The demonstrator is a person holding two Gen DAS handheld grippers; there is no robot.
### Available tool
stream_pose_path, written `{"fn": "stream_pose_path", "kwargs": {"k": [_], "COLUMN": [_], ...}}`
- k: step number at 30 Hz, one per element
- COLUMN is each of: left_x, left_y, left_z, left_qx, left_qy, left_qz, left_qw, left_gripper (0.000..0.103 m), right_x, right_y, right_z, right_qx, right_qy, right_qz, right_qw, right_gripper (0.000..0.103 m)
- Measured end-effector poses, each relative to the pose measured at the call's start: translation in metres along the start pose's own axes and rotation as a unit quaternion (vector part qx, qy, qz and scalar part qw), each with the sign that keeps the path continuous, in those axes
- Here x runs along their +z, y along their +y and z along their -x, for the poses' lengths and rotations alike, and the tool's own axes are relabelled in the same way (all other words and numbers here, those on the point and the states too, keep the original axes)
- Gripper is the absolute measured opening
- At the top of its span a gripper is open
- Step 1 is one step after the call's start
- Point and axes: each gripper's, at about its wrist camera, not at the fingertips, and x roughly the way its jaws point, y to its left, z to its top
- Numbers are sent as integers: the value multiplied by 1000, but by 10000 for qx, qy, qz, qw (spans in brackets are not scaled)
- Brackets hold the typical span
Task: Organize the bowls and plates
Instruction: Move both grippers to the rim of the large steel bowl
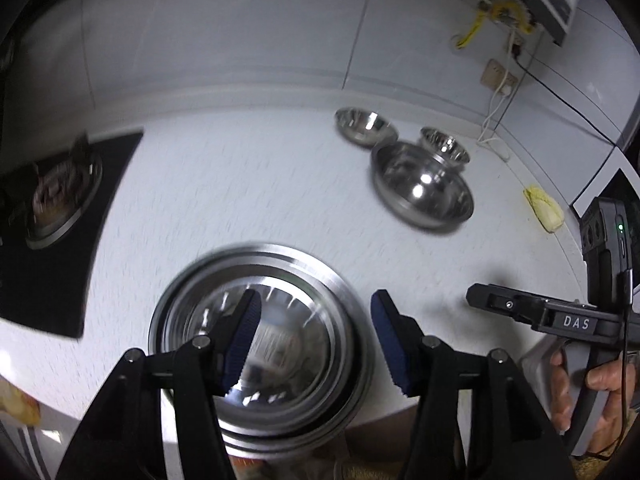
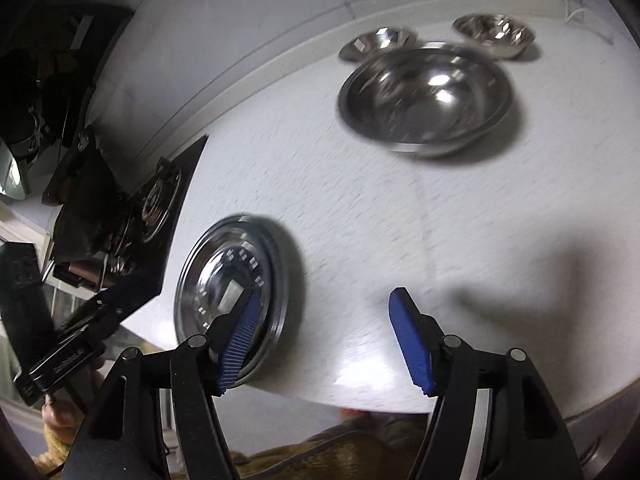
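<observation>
A stack of steel plates (image 1: 256,344) (image 2: 232,292) lies on the white counter near its front edge. My left gripper (image 1: 316,340) hangs open above the stack's right side, nothing between its blue pads. My right gripper (image 2: 324,340) is open too, above bare counter just right of the stack. Farther back stands a large steel bowl (image 1: 422,188) (image 2: 426,98), with two small steel bowls behind it: one on the left (image 1: 366,124) (image 2: 376,42), one on the right (image 1: 444,146) (image 2: 494,34). In the left wrist view the right gripper's body (image 1: 560,316) shows at the right edge.
A black gas hob (image 1: 60,216) (image 2: 132,216) occupies the counter's left end. A yellow sponge (image 1: 544,208) lies at the right by the wall. White cables (image 1: 494,120) hang down the tiled wall. A hand (image 1: 600,384) holds the right gripper's handle.
</observation>
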Motion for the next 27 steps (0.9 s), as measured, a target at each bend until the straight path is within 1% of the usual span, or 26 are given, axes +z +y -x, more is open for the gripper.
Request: {"fn": "stream_pose_path", "kwargs": {"k": [3,8,15,23,27], "left_x": [12,27,48,75,99], "left_y": [-18,-37,-53,-60,-58], "left_z": [-1,-16,-52,-88,-111], "left_qx": [46,20,-29,-21,-251], "left_qy": [-156,-143,67,185,319], "left_qz": [-138,-176,-101,-14,244], "left_qw": [9998,9997,9999,9998,9989], "left_gripper": [55,55,55,55,55], "right_x": [12,35,70,103,117], "right_y": [-18,-49,-77,-92,-101], "right_z": [14,26,32,19,8], "right_qx": [-52,-167,-223,-296,-363], "right_qy": [-190,-370,-528,-545,-503], "right_qz": [-86,-250,-370,-317,-378], "right_qw": [9998,9989,9977,9976,9974], "right_gripper": [62,62,62,62,62]}}
